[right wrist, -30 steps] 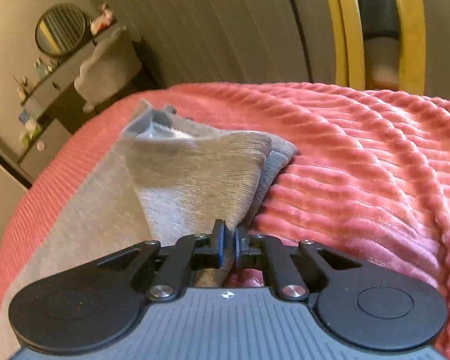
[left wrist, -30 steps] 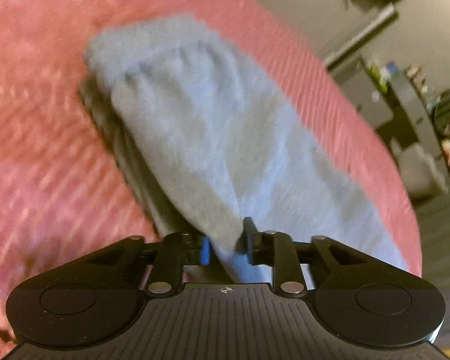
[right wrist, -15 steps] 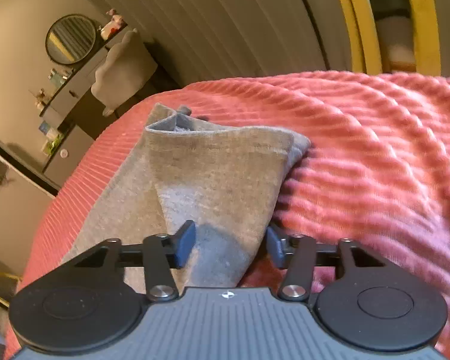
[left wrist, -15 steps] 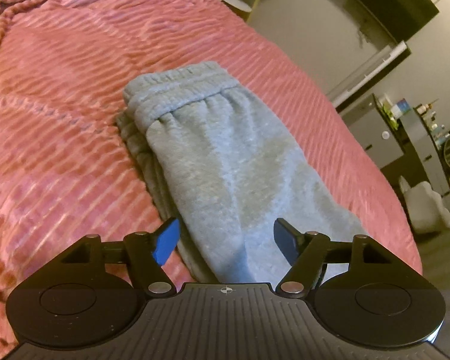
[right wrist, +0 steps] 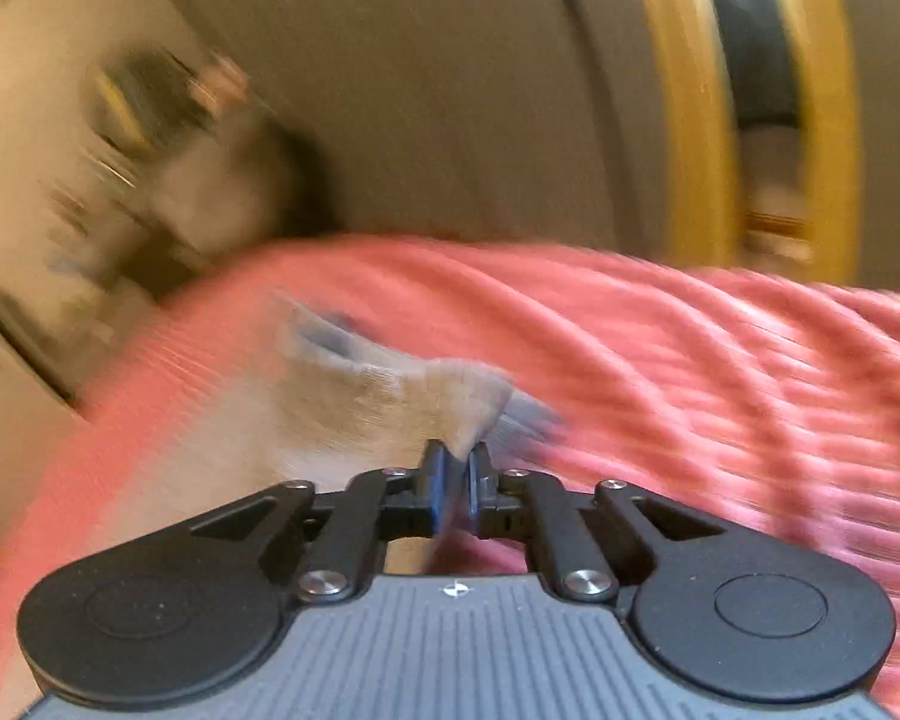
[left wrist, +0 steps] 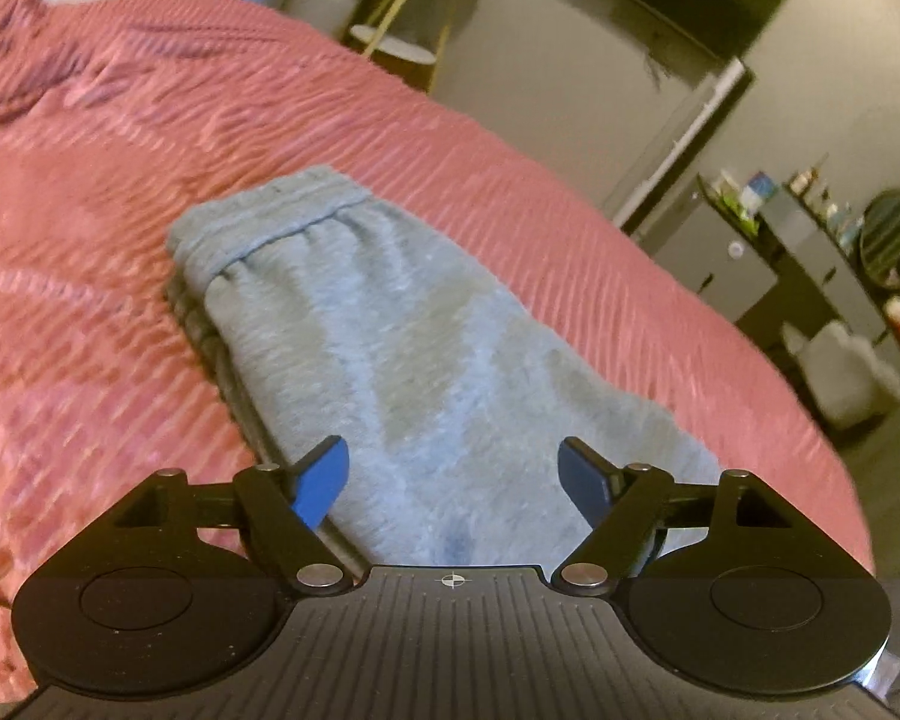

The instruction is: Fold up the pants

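The grey sweatpants [left wrist: 390, 360] lie folded lengthwise on the pink ribbed bedspread [left wrist: 90, 240], with the elastic waistband at the far end. My left gripper [left wrist: 453, 471] hovers over the near part of the pants. Its jaws are wide apart and still opening, and its blue pads touch no cloth. In the blurred right wrist view, my right gripper [right wrist: 457, 471] is closing on a raised corner of the pants [right wrist: 378, 402]. The cloth is pinched between its pads and lifted off the bedspread [right wrist: 720, 372].
Past the bed's far edge stand a round side table [left wrist: 402, 48], a dark dresser [left wrist: 810, 264] with a round mirror and a pale stool [left wrist: 846, 372]. A yellow-framed mirror [right wrist: 696, 120] leans on the wall beyond the right gripper.
My left gripper let go of the pants, spread wide and drew back upward. My right gripper opened, then shut again on a cloth corner and is moving, so its view is blurred.
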Available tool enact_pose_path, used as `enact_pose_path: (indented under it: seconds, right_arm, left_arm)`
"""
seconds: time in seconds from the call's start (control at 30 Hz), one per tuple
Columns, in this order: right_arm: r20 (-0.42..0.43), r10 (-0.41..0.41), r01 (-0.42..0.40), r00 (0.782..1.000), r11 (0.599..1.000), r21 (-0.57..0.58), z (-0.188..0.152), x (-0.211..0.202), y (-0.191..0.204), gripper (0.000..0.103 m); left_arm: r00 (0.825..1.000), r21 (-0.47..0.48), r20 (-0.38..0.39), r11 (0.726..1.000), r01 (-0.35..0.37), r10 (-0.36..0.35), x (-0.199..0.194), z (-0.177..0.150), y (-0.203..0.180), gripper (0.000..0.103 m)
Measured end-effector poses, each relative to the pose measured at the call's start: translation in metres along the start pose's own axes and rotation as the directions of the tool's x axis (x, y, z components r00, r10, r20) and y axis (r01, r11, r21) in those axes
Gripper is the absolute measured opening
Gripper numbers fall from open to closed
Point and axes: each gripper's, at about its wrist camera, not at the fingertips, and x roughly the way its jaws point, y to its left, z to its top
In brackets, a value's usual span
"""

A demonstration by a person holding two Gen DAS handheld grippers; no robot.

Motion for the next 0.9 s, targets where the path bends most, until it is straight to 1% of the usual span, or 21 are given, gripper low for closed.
enact_pose_path:
  seconds: [0.03,0.07,0.1,0.17,0.23,0.3,0.37,0.43,0.5,0.53,0.57,0.6,0.63,0.67,0.7,0.73,0.77,0.8,0.83,0.9]
  right_arm:
    - [0.014,-0.047,0.047,0.999,0.999,-0.008,-0.002,-0.002,-0.004,0.014]
    - [0.055,-0.061,0.061,0.997,0.998,0.001,-0.004,-0.009,-0.009,0.014]
    - [0.092,-0.050,0.049,0.994,0.999,0.017,-0.004,-0.018,-0.014,0.014]
    - [0.127,0.010,-0.013,0.992,1.000,0.025,-0.001,-0.030,-0.013,0.014]
    - [0.125,0.084,-0.082,0.989,0.996,-0.022,0.001,-0.036,0.001,0.014]
    - [0.095,0.182,-0.171,0.979,0.979,-0.113,0.003,-0.035,0.027,0.014]
    - [0.042,0.250,-0.238,0.967,0.954,-0.183,0.000,-0.026,0.053,0.015]
    - [-0.028,0.280,-0.278,0.960,0.929,-0.243,-0.006,-0.010,0.078,0.015]
    - [-0.107,0.274,-0.294,0.956,0.904,-0.310,-0.013,0.011,0.097,0.015]
    - [-0.129,0.258,-0.287,0.958,0.897,-0.337,-0.018,0.020,0.103,0.015]
    - [-0.143,0.223,-0.261,0.964,0.891,-0.371,-0.020,0.031,0.105,0.014]
    - [-0.127,0.192,-0.227,0.973,0.891,-0.394,-0.020,0.039,0.102,0.011]
    - [-0.075,0.143,-0.161,0.987,0.904,-0.397,-0.016,0.043,0.098,0.010]
    - [-0.017,0.062,-0.064,0.998,0.923,-0.379,-0.010,0.044,0.094,0.010]
    - [0.020,-0.003,0.010,1.000,0.934,-0.358,-0.003,0.043,0.093,0.013]
    - [0.047,-0.060,0.072,0.997,0.941,-0.331,0.003,0.041,0.092,0.014]
    - [0.054,-0.063,0.077,0.997,0.947,-0.312,0.005,0.036,0.093,0.017]
    - [0.054,-0.023,0.038,0.998,0.953,-0.302,0.006,0.030,0.094,0.020]
    - [0.051,0.027,-0.010,0.998,0.952,-0.307,0.003,0.023,0.098,0.022]
    - [0.042,0.083,-0.065,0.996,0.939,-0.337,-0.006,0.014,0.111,0.029]
  left_arm:
    - [1.000,0.022,0.004,1.000,0.002,-0.002,0.001,-0.002,-0.004,0.082]
    - [1.000,0.045,0.007,0.999,0.000,0.000,0.002,-0.004,-0.008,0.082]
    - [1.000,0.071,0.009,0.997,-0.003,0.002,0.004,-0.006,-0.013,0.083]
    - [1.000,0.112,0.000,0.994,-0.002,0.002,0.011,-0.010,-0.022,0.083]
    - [1.000,0.127,-0.015,0.992,0.009,-0.007,0.019,-0.015,-0.031,0.083]
    - [0.999,0.124,-0.023,0.992,0.035,-0.032,0.029,-0.021,-0.037,0.083]
    - [0.998,0.128,-0.042,0.991,0.043,-0.038,0.039,-0.027,-0.041,0.083]
    - [0.996,0.146,-0.077,0.988,0.054,-0.043,0.048,-0.032,-0.042,0.083]
    - [0.996,0.173,-0.083,0.984,0.028,-0.014,0.053,-0.032,-0.041,0.083]
    - [0.997,0.185,-0.075,0.983,0.018,-0.005,0.054,-0.031,-0.041,0.083]
    - [0.998,0.187,-0.066,0.982,0.006,0.007,0.055,-0.029,-0.040,0.084]
    - [0.998,0.178,-0.059,0.984,-0.005,0.015,0.056,-0.027,-0.038,0.084]
    - [0.998,0.166,-0.059,0.986,-0.005,0.015,0.057,-0.026,-0.036,0.084]
    - [0.998,0.154,-0.065,0.988,-0.001,0.011,0.061,-0.024,-0.035,0.084]
    - [0.998,0.144,-0.070,0.990,0.003,0.007,0.065,-0.022,-0.035,0.084]
    - [0.997,0.144,-0.072,0.989,0.007,0.003,0.069,-0.021,-0.038,0.084]
    - [0.997,0.152,-0.071,0.988,0.011,-0.001,0.073,-0.019,-0.040,0.084]
    - [0.998,0.162,-0.062,0.987,0.014,-0.004,0.077,-0.018,-0.045,0.084]
    - [0.998,0.175,-0.054,0.984,0.018,-0.009,0.082,-0.016,-0.050,0.084]
    - [0.999,0.217,-0.045,0.976,0.025,-0.015,0.092,-0.015,-0.063,0.084]
